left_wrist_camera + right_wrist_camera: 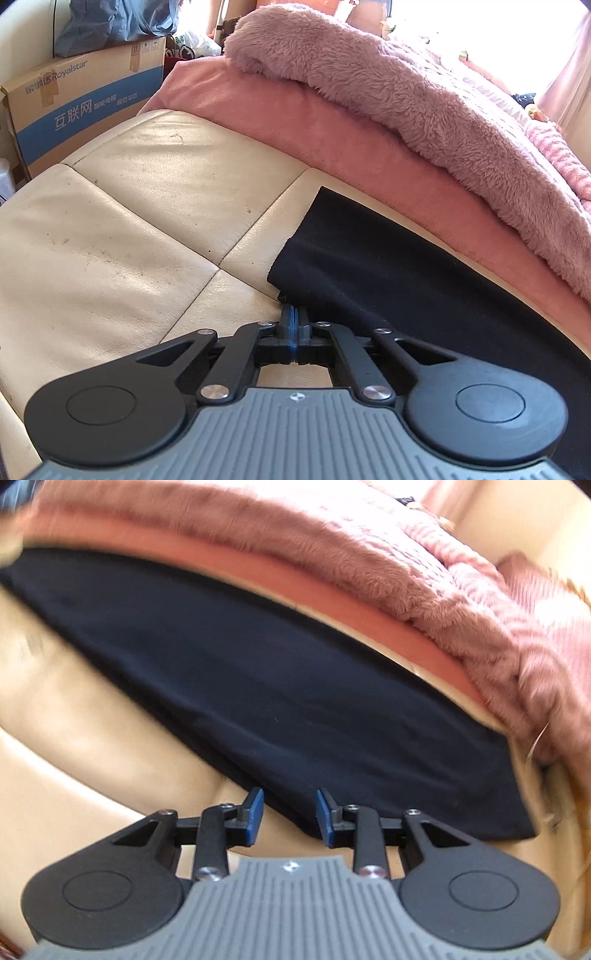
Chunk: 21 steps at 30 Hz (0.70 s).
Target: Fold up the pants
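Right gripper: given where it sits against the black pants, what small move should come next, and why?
Probably ease the right gripper forward and close it on the near edge of the black pants. Its jaws stand open with that edge just ahead of them, while the left gripper looks shut at a corner of the pants, so a second grip seems needed before folding.

Hidden, cropped and blurred regions

The pants (pixel 388 266) run off the left wrist view's right edge, and their near corner is hidden at the pressed-together left gripper (pixel 294 317); whether cloth is pinched cannot be confirmed. The right wrist view is motion-blurred. The cardboard box (pixel 85 107) beyond the pants is cut by the left edge.
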Tool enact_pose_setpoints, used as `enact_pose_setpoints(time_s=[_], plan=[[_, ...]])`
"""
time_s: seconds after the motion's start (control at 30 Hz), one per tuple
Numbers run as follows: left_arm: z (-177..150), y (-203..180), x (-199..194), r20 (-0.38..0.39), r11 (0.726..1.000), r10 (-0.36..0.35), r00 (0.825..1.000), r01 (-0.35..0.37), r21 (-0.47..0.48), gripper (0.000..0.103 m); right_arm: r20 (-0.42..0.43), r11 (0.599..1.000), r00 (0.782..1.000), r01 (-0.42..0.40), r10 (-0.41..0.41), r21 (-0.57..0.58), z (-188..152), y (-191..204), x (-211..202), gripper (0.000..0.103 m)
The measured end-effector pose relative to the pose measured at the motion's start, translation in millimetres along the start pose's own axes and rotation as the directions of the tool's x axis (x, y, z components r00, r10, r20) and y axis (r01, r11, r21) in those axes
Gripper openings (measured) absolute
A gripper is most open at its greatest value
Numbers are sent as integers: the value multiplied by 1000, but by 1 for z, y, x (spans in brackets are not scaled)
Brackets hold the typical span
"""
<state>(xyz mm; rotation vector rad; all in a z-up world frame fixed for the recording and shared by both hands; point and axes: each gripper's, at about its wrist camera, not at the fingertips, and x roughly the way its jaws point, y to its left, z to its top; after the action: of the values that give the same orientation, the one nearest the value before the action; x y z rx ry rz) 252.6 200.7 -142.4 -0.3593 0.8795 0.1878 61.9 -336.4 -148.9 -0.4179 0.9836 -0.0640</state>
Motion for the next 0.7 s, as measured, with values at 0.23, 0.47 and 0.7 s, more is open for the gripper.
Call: enact_pose_setpoints(time_s=[0.23,0.47,0.7], plan=[[-1,-1,0,14,1000,11,1000,-11,4,0,-7,992,998,67,-68,-104,-8,2,7,0],[0,0,1,9,999,32,999,-32,16,0,-59,997,996,69,-70,-18,-15,-18,5,0],[1,32,-16,-6,967,-55,998,52,-251,1,-104,999,993,54,-54,0,-20,-19,14,0]])
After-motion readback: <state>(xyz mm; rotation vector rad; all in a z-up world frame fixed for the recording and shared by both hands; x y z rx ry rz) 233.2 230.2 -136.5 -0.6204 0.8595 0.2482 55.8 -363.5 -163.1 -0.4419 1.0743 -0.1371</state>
